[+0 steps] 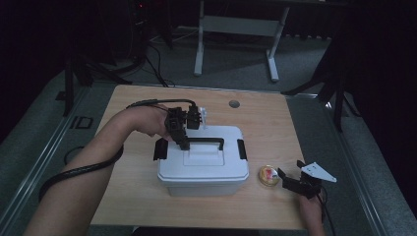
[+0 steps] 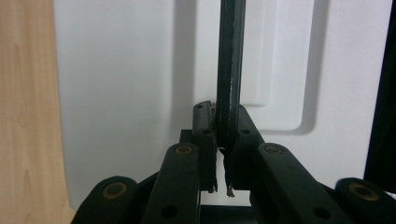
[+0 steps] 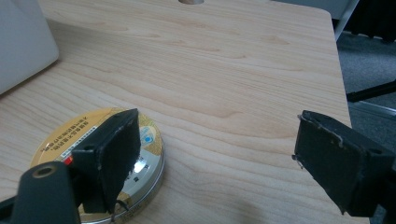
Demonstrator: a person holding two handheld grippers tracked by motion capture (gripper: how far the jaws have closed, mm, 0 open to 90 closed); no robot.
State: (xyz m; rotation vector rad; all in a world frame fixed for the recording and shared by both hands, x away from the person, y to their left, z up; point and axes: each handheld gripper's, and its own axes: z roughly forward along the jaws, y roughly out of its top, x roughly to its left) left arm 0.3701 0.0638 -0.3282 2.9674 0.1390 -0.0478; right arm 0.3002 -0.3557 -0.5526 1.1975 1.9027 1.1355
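The dim high view leaves much unclear: the label on the small round tin [image 1: 269, 176] is a blur of red and yellow, and the tips of the left gripper [image 1: 184, 143] merge into the black handle [image 1: 206, 141] of the white storage box [image 1: 202, 166], so the grip cannot be read from above. The left gripper view settles it: the two pads are pinched tight on the thin dark handle [image 2: 229, 70], which runs straight up out of frame over the white lid [image 2: 121, 93], its far end cut off. Taking the box as the landmark, it sits mid-table on the wooden table [image 1: 142, 191], black latches at both its short ends. The left forearm comes in from the box's near-left, arches over its left edge, and the wrist bends down so the gripper points onto the lid from above. The tin lies just off the box's right near corner, apart from it. The right gripper [image 1: 289, 181] rests low beside the tin on the side away from the box, hand cut off at the bottom edge; its jaws gape wide, holding nothing, one pad [image 3: 114, 149] hanging over the tin [image 3: 149, 154], whose print is too small to read.
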